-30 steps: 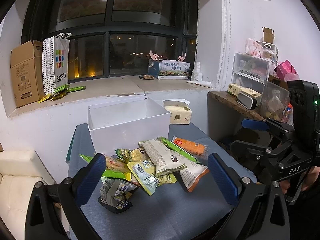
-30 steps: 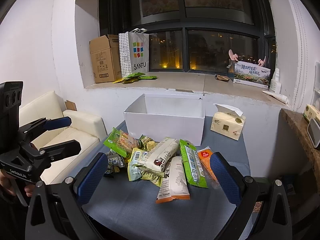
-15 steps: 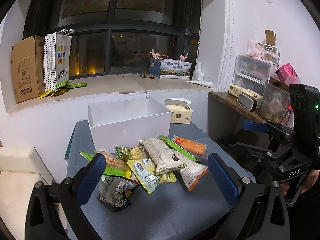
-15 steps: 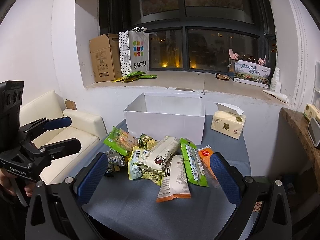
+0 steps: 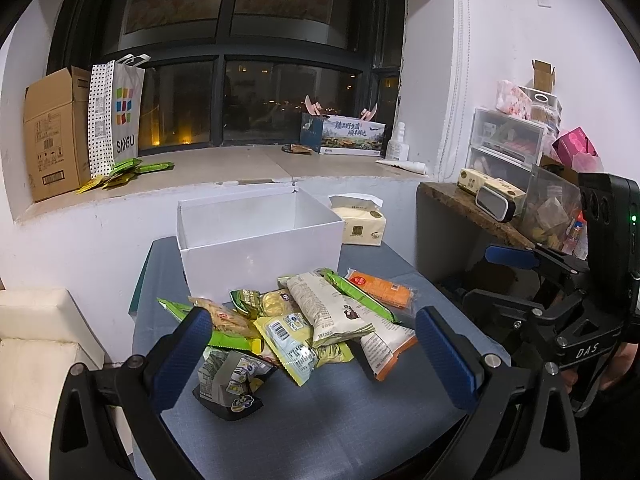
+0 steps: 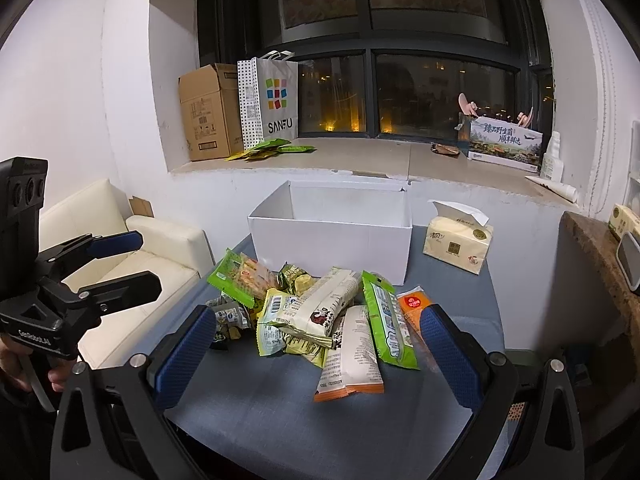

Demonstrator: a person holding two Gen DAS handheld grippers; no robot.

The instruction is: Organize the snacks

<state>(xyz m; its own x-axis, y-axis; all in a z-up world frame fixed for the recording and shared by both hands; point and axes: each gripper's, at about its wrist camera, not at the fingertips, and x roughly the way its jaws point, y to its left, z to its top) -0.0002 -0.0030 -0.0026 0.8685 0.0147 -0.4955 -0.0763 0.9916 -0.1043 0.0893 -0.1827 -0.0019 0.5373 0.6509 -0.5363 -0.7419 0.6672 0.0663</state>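
Note:
A pile of snack packets lies on the grey-blue table, in front of an open, empty white box. The pile also shows in the right wrist view, with the white box behind it. My left gripper is open and empty, held above the near side of the pile. My right gripper is open and empty, also above the pile's near side. Each gripper shows in the other's view: the right one and the left one.
A tissue pack stands on the table right of the box. A white sofa is at the left, a wooden shelf with storage bins at the right. A cardboard box, a shopping bag and green packets lie on the windowsill.
Both grippers have edged slightly forward toward the snack pile. Both remain open and empty. Nothing on the table has moved.

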